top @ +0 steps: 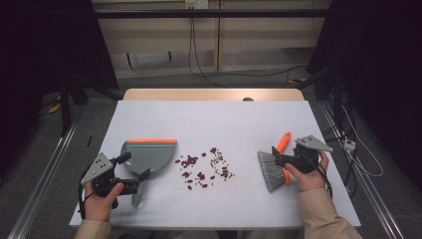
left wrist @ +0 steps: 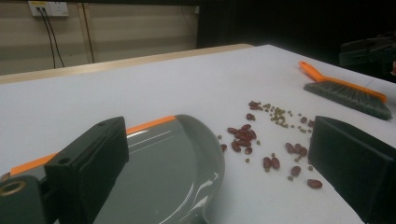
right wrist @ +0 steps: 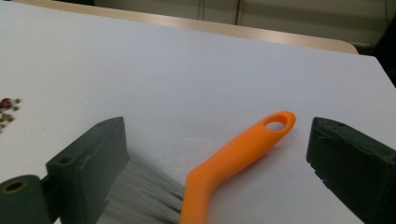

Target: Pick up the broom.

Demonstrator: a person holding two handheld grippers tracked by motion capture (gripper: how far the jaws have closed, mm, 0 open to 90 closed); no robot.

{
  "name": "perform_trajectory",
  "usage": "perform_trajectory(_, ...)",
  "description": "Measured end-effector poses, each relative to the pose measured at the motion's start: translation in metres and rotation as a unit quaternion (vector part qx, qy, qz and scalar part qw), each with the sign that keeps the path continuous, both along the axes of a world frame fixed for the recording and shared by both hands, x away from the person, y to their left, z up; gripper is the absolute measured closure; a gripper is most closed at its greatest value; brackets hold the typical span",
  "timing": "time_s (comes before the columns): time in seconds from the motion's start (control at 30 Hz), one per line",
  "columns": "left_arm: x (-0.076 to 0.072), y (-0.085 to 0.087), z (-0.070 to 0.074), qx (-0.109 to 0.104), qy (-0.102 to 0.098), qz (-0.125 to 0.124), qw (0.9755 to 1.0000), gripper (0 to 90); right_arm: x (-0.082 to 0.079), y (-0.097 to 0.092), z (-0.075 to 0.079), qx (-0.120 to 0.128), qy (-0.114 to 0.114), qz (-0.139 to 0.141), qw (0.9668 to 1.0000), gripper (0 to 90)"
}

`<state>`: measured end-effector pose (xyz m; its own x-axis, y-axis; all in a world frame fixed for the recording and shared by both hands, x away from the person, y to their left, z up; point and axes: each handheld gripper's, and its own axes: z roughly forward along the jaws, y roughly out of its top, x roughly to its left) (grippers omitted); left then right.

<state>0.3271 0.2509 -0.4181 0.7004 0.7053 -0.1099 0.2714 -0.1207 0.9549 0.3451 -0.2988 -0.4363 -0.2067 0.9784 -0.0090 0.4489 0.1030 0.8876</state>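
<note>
Left to right across the white table (top: 214, 119), with the scatter of beans (top: 204, 168) at its middle taken as the landmark.

Well to the left of the beans, the person's left hand (top: 99, 199) holds the left gripper (top: 135, 173) low over the table, its jaws spread wide with nothing between them. In the left gripper view the jaws stand on either side of the grey dustpan (left wrist: 173, 172), which lies flat below them, not pinched.

Just left of the beans lies the dustpan (top: 148, 155), its orange lip (top: 152, 141) along the far edge and its rounded side towards the beans.

The beans themselves are a loose patch of dark red ones mixed with smaller greenish ones (left wrist: 280, 116), apart from both tools.

Right of the beans lies the hand brush (top: 272, 171), grey bristles towards the person and orange handle (top: 283, 142) pointing away. The right gripper (top: 281, 159), held by the right hand (top: 308, 174), sits over it with jaws parted; in the right gripper view the handle (right wrist: 238, 154) lies between the open jaws, clear of both.
</note>
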Motion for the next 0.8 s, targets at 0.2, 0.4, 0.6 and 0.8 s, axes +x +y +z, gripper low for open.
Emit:
perform_trajectory(0.2,0.000,-0.001,-0.001,0.000,0.001,-0.004,1.0000,5.0,0.014,-0.002,-0.009,0.001,0.034,-0.010,0.9994,17.8)
perform_trajectory(0.4,0.001,0.000,-0.002,0.001,0.003,-0.005,1.0000,5.0,0.022,-0.001,-0.017,-0.005,0.078,-0.038,0.9962,23.5)
perform_trajectory(0.6,0.002,-0.001,-0.003,0.003,0.004,-0.006,1.0000,4.9,0.028,0.000,-0.019,-0.001,0.100,-0.063,0.9930,26.5)
perform_trajectory(0.8,0.002,-0.002,-0.003,0.002,0.003,-0.008,1.0000,4.9,0.034,0.003,-0.022,-0.004,0.121,-0.063,0.9906,35.3)
